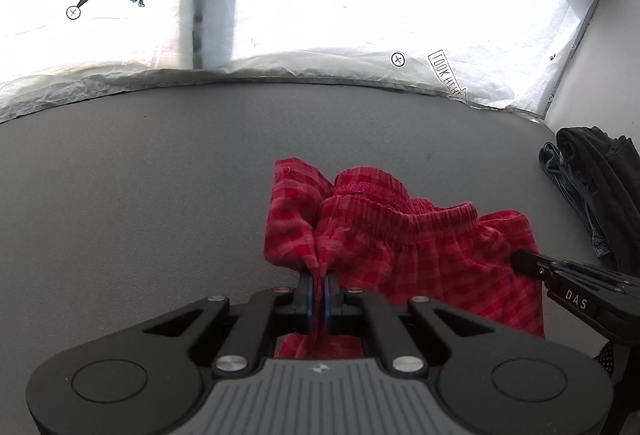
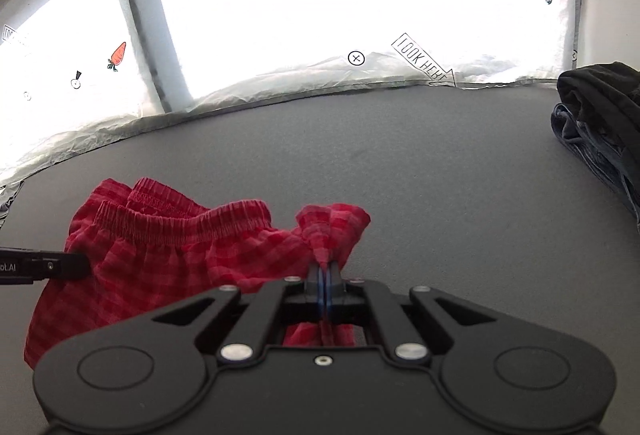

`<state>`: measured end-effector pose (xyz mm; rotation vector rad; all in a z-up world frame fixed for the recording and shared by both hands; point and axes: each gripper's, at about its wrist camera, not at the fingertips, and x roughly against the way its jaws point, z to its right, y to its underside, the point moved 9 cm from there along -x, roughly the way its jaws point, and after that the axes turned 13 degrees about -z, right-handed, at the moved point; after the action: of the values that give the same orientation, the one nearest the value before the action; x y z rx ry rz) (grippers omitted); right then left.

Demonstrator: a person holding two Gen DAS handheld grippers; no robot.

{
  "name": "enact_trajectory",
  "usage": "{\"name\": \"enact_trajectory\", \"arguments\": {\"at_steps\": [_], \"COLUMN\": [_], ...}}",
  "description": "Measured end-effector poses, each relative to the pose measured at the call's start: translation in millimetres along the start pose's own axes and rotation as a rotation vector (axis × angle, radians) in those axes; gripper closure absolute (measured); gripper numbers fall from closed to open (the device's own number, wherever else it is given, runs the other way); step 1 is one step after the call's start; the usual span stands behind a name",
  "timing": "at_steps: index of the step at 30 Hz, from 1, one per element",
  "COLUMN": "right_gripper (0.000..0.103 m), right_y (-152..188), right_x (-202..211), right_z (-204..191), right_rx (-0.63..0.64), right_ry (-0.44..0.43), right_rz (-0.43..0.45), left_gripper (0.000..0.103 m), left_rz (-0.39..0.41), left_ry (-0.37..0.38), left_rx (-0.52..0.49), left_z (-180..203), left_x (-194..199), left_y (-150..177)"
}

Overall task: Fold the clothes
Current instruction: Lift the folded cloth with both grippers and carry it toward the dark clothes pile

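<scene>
1. Gripping red checked shorts (image 1: 420, 255) at opposite edges: left gripper (image 1: 319, 285) and right gripper (image 2: 325, 277), fingers clenched on fabric.
2. Held bunched just above grey table (image 1: 140, 195); folding barely begun.
3. Dark clothes pile (image 2: 600, 123) waiting nearby.

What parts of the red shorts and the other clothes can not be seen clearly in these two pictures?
- Red checked shorts: in both wrist views the lower part is hidden behind the gripper bodies, so the leg hems do not show.
- Left gripper and right gripper: the pinched cloth hides which part each one grips.
- Dark clothes pile: cut off by the right edge in both views; the kind and number of garments are unclear.
</scene>
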<state>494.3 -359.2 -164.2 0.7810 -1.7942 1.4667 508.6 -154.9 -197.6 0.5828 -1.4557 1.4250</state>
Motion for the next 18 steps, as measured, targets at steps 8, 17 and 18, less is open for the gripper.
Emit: {"name": "enact_trajectory", "arguments": {"at_steps": [8,17,18], "right_gripper": [0.102,0.102,0.102], "right_y": [-17.0,-23.3,-25.2], "right_x": [70.1,122.7,127.8], "right_z": [19.2,123.7,138.5], "right_rx": [-0.058,-0.201,-0.214], "right_ry": [0.074,0.19,0.189], "right_rz": [0.122,0.252,0.267], "left_gripper": [0.098,0.098,0.098], "left_rz": [0.087,0.172,0.18], "left_ry": [0.099,0.176,0.182], "left_rx": [-0.115,-0.234,-0.235], "left_z": [52.0,183.3,203.2], "left_x": [36.7,51.8,53.4], "left_y": [-40.1,-87.7,-93.0]}}
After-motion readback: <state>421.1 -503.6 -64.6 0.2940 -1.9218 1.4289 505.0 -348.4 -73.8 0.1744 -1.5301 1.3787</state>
